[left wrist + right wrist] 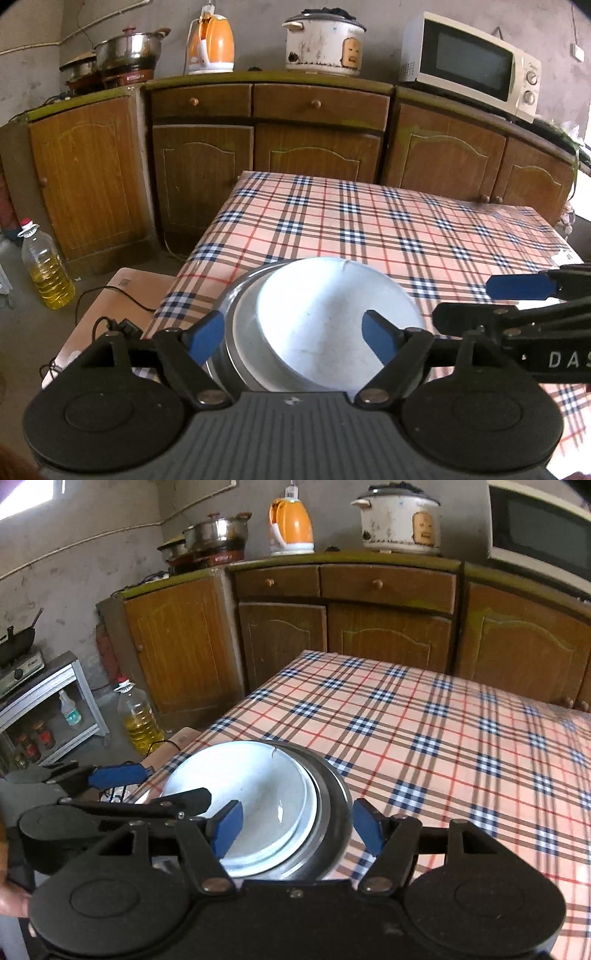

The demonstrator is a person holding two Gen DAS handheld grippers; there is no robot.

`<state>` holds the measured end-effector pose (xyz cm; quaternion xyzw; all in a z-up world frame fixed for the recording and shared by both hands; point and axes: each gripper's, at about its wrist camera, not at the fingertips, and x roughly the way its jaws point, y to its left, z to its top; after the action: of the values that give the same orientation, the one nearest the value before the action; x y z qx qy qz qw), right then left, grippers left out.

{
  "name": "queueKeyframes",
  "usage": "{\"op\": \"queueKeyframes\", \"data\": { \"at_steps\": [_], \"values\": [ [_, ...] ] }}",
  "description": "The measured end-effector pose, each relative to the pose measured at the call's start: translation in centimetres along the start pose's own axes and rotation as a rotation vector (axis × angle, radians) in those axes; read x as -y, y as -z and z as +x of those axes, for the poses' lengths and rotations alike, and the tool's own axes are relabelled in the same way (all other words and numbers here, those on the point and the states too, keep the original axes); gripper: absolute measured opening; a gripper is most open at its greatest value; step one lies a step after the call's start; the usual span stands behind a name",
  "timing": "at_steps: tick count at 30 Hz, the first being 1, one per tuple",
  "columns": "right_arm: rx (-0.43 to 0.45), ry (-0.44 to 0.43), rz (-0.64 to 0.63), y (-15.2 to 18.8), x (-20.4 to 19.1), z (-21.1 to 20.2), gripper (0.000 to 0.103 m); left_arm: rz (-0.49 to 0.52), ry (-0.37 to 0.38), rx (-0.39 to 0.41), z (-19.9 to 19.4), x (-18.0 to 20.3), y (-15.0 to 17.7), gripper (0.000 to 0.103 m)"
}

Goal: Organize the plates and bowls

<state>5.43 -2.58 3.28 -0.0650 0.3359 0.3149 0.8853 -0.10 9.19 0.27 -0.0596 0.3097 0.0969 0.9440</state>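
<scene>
A white bowl (325, 317) sits stacked on a white plate (243, 332) inside a steel basin (229, 306) at the near left corner of the plaid table (369, 221). My left gripper (295, 332) is open, its blue fingers either side of the stack's left rim. In the right wrist view the same bowl (251, 786), plate (308, 805) and steel basin (332, 794) show. My right gripper (297, 825) is open, straddling the stack's right rim. Each gripper shows in the other's view.
Wooden cabinets (258, 147) stand behind the table with a kettle (212, 44), rice cooker (325, 42), microwave (472, 62) and pots (125, 48). An oil bottle (46, 266) stands on the floor at left. A low board with cables (110, 306) lies beside the table.
</scene>
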Motion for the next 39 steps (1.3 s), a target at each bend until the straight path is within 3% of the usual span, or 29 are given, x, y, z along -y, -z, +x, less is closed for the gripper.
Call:
{"op": "queueKeyframes", "data": {
  "at_steps": [6,18,39],
  "values": [
    [0.007,0.028,-0.002,2.1,0.2,-3.1,0.08,-0.002,-0.018,-0.032,-2.4,1.5,0.9,0.096],
    [-0.054,0.036,-0.002,6.2,0.2,-5.7,0.08,-0.004,-0.073,-0.087,-5.0,3.1,4.1,0.098],
    [-0.084,0.04,0.007,6.8,0.7,-5.1,0.08,-0.013,-0.09,-0.121,-4.6,3.7,4.8,0.099]
  ]
}}
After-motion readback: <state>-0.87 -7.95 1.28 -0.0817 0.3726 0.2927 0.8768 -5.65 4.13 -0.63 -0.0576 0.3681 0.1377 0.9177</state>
